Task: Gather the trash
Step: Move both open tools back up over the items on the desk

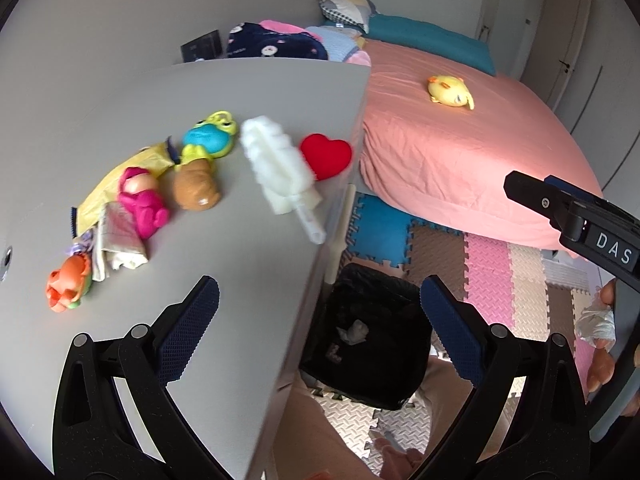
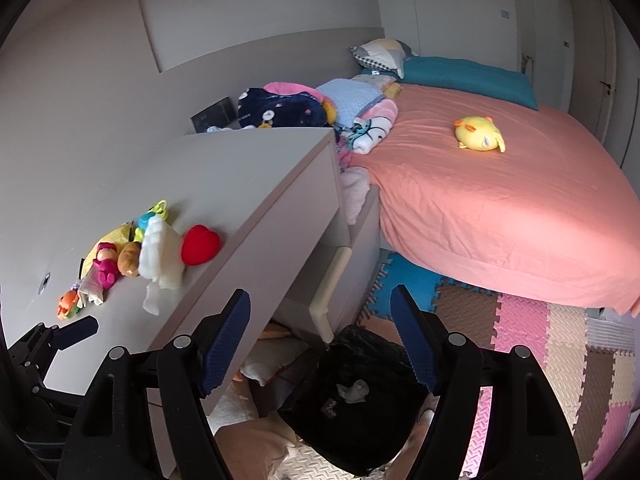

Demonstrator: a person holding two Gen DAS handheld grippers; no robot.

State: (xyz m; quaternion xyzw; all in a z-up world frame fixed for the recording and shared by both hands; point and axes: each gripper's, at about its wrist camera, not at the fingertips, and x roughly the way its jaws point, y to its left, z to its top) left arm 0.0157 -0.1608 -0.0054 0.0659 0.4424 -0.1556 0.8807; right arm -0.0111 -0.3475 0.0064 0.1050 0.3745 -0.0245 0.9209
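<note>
**A:** Big stuff first: the bed (image 2: 500,216) with its pink sheet takes up the right side of both views, and a yellow plush (image 2: 479,134) sits on top of it. Foam puzzle mat (image 1: 496,268) on the floor beside it.

**B:** And the tabletop (image 1: 224,272)?

**A:** Grey, on the left, with its corner next to the bed. There's a row of things on it: a white brush (image 1: 276,172) with its handle poking over the edge, a red heart (image 1: 326,155) just beside it at the edge, then a blue-green frog toy (image 1: 208,140), a brown toy (image 1: 196,190), a pink doll (image 1: 142,200), a yellow cloth (image 1: 120,176) under them, a crumpled wrapper (image 1: 120,240) and an orange toy (image 1: 66,284) nearest the camera.

**B:** Where's the trash going?

**A:** Black-lined bin (image 1: 368,340) on the floor, right below the tabletop edge. One balled-up white tissue (image 1: 353,330) is lying inside it.

**B:** Claws?

**A:** Left claw (image 1: 318,332) is spread wide with nothing in it, one finger over the tabletop, the other over the bin. Right claw (image 2: 320,344) is also wide apart and holding nothing, hanging above the bin. The wrapper on the tabletop is well apart from both.
</note>
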